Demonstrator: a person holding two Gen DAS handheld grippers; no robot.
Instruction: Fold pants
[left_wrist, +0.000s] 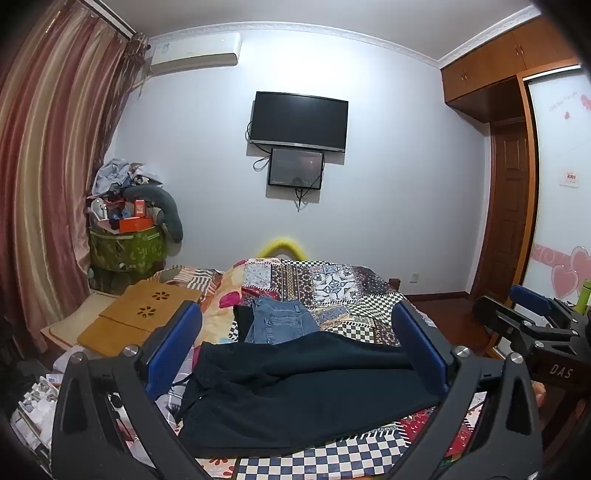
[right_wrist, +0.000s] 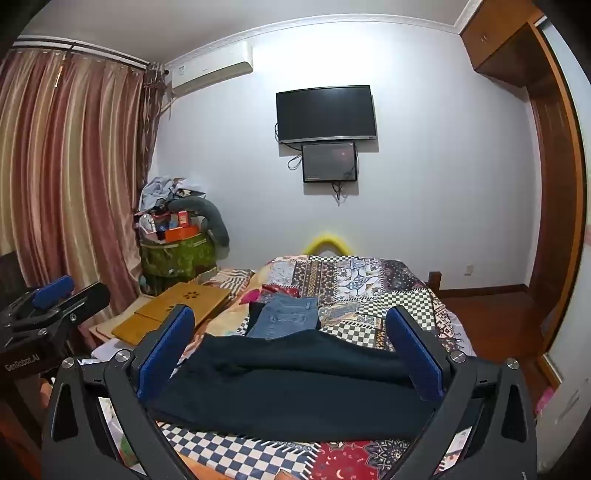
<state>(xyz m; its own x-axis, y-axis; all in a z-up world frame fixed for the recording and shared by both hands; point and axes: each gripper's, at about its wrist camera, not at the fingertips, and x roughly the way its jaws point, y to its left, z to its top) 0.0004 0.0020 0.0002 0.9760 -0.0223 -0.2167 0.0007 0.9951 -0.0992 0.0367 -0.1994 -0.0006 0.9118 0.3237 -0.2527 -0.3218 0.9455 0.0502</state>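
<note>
Our left gripper (left_wrist: 299, 347) and right gripper (right_wrist: 291, 350) hover spread wide, holding nothing. Just beyond lie the dark pants (right_wrist: 295, 391), near us on the patchwork bed (right_wrist: 369, 288). They look soft, light and floppy; we'd pinch waistband and hem edges.

Materials and surface finish

Matt dark cloth is noted on the pants (left_wrist: 295, 387); faded denim on the jeans (left_wrist: 280, 321); smooth wood on the folding tray (left_wrist: 147, 314); printed cloth on the quilt (right_wrist: 369, 291).

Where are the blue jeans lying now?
In both views, the blue jeans lie mid-bed on the patchwork quilt, just behind the dark pants.
</note>
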